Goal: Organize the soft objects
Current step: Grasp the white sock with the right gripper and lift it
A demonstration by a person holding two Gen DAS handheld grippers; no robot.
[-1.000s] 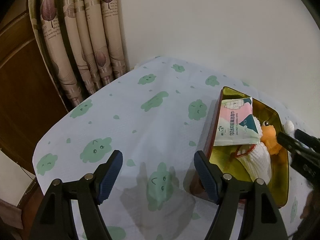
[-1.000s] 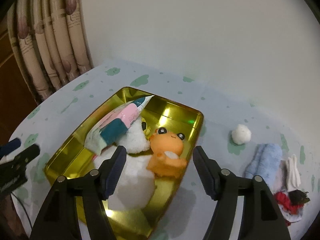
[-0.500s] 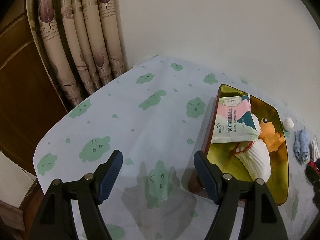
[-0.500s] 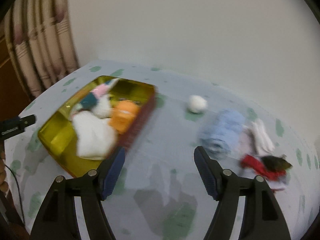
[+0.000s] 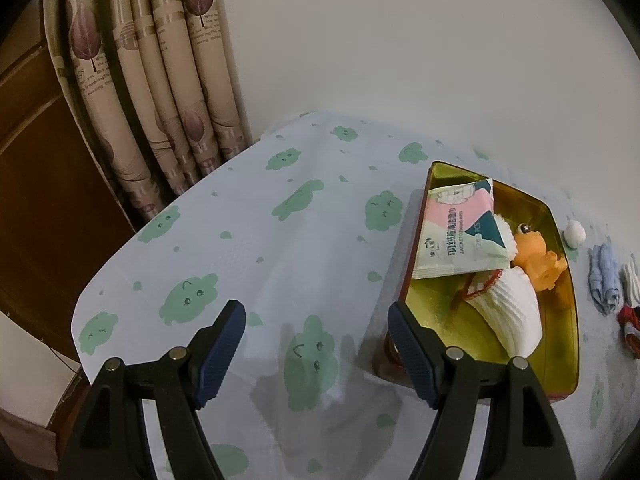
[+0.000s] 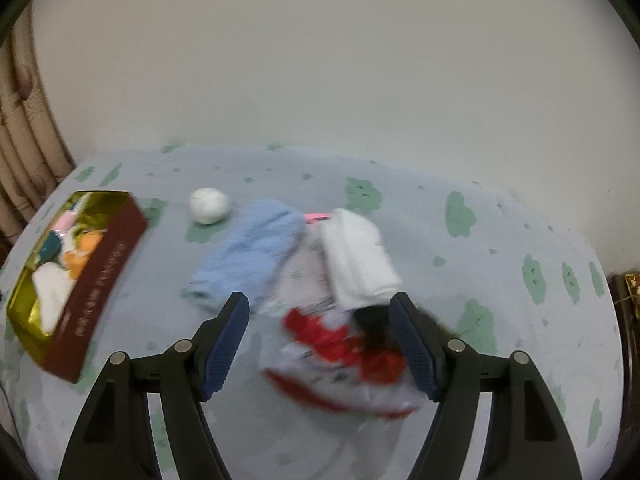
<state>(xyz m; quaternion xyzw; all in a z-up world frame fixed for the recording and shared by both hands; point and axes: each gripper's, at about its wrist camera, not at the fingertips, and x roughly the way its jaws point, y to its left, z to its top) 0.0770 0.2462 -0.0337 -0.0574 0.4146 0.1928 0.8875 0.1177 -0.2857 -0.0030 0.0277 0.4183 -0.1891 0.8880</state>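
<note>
Where right hand-held gripper [image 6: 318, 340] hovers, red-and-white bag [image 6: 340, 356] lies.

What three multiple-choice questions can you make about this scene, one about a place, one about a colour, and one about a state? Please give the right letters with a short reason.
1. Where does the white ball lie?
A. Inside the tin
B. On the tablecloth, between the tin and the blue cloth
C. On top of the white cloth

2. What colour is the soft toy in the tin?
A. Orange
B. Green
C. Purple

3. What is between the fingers of the left gripper?
A. The tissue pack
B. The blue cloth
C. Nothing; it is open above the tablecloth

Answers:
1 B: the ball rests on the tablecloth, with the tin on one side and the blue cloth on the other.
2 A: the toy beside the tissue pack is orange.
3 C: only bare tablecloth shows between its fingers.
</note>
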